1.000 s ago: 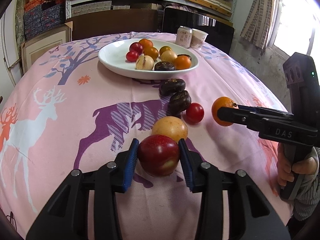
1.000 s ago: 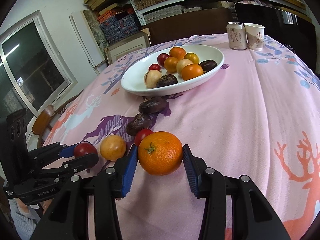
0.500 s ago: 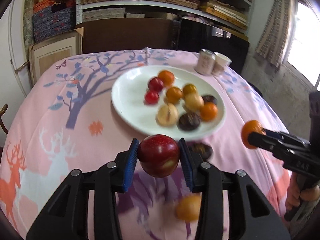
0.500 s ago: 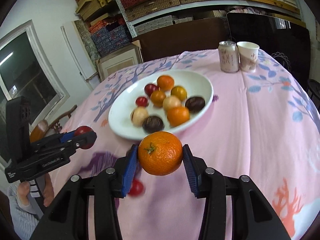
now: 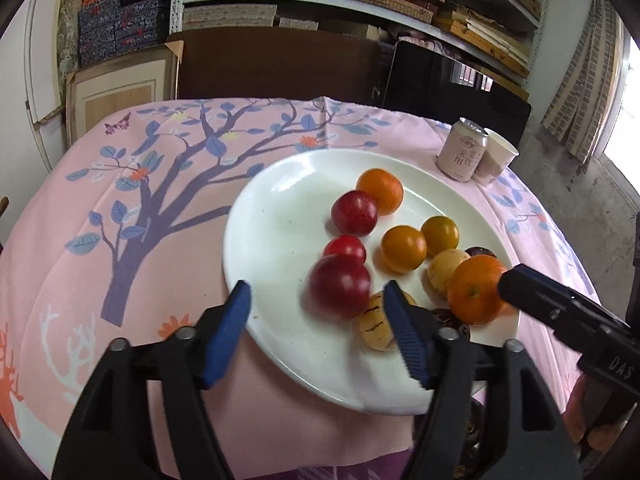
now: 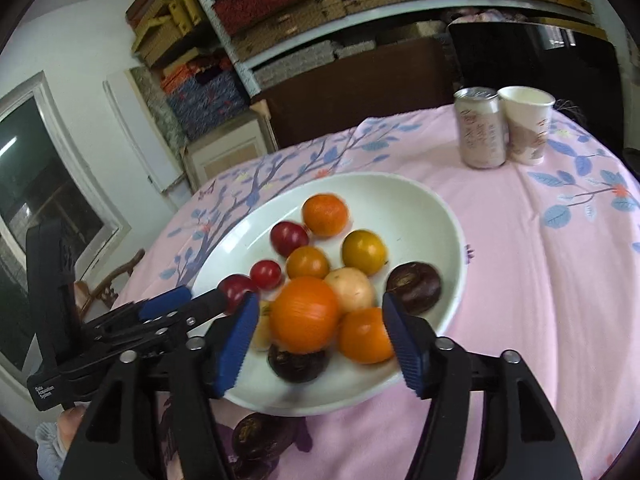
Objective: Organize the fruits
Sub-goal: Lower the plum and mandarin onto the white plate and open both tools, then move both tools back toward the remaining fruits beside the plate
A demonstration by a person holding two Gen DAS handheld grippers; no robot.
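Note:
A white plate [image 5: 280, 208] on the pink tablecloth holds several fruits, also seen in the right wrist view [image 6: 416, 208]. My left gripper [image 5: 318, 334] is open above the plate's near edge; a blurred red plum [image 5: 340, 285] sits free between its fingers. My right gripper [image 6: 318, 338] is open over the plate; a blurred orange [image 6: 305, 314] lies between its fingers on the other fruit, and also shows in the left wrist view [image 5: 474, 290]. The right gripper shows at the right in the left wrist view [image 5: 560, 312].
A drink can [image 6: 480, 128] and a paper cup [image 6: 526, 124] stand at the back right of the table. Dark fruits [image 6: 264, 434] lie on the cloth just in front of the plate. Shelves and a dark chair stand behind the table.
Both grippers moved forward over the plate and opened. The red plum and the orange, held a moment ago, are released and blurred above the plate's fruit.

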